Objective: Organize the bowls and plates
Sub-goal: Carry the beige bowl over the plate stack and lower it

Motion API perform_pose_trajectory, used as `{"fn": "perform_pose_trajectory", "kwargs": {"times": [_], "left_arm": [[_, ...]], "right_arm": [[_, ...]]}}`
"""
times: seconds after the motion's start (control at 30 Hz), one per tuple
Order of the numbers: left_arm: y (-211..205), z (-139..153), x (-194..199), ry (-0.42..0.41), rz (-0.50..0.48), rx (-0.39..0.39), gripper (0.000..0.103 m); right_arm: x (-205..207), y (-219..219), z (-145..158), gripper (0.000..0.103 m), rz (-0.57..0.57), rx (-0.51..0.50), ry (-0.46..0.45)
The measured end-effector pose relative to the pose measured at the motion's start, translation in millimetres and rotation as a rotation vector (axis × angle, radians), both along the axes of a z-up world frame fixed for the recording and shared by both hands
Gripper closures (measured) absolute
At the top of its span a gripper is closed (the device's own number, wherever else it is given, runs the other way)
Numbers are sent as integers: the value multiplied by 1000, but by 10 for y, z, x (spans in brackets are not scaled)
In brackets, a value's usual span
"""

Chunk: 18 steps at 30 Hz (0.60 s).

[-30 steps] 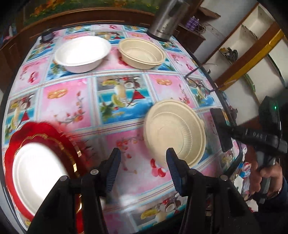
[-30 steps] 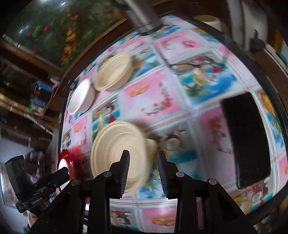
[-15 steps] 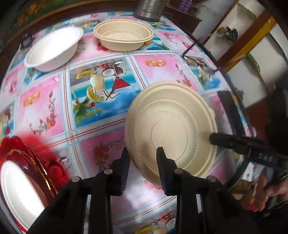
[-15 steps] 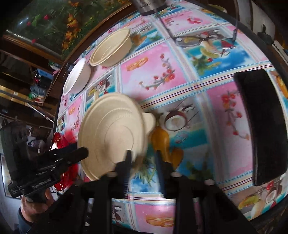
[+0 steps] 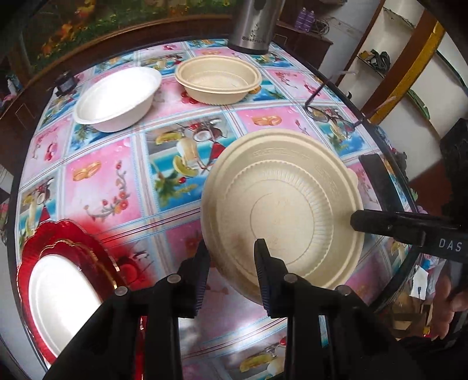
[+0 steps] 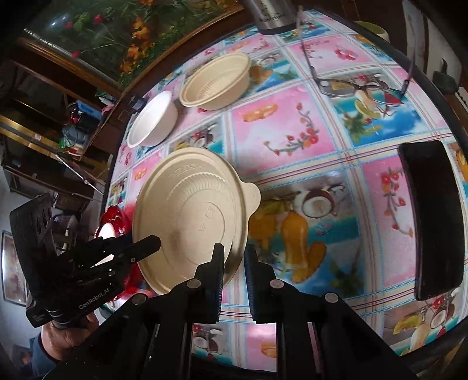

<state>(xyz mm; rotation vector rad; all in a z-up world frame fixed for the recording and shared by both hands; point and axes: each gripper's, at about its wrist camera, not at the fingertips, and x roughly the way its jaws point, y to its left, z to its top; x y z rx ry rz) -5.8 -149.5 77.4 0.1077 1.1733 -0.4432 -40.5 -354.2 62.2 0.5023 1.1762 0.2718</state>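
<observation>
A beige ribbed plate (image 5: pixel 283 210) with a small tab is held tilted above the table, seen also in the right wrist view (image 6: pixel 190 216). My left gripper (image 5: pixel 231 251) is shut on its near rim. My right gripper (image 6: pixel 234 257) is shut on its opposite rim and shows in the left wrist view (image 5: pixel 359 222). A beige bowl (image 5: pixel 218 79) and a white bowl (image 5: pixel 117 98) stand at the back of the table. A white plate (image 5: pixel 58 295) lies on a red plate (image 5: pixel 32 242) at the front left.
Round table with a flowered cloth (image 5: pixel 111 181). A steel kettle (image 5: pixel 254 23) stands at the far edge. Glasses (image 6: pixel 362 84) lie at the right back, a black phone (image 6: pixel 433 216) at the right edge. Shelves stand beyond the table on the right.
Both grippers closed onto the beige plate's rims, and the plate came up off the table, tilted and nearer to both cameras.
</observation>
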Motion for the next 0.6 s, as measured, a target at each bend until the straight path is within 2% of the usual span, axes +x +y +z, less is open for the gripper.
{"fn": "perform_pose_trajectory", "kwargs": {"times": [0.6], "left_arm": [[642,297,-131,-69,142,-19,74]], "right_arm": [[193,554,263,88,140,14,-45]]}}
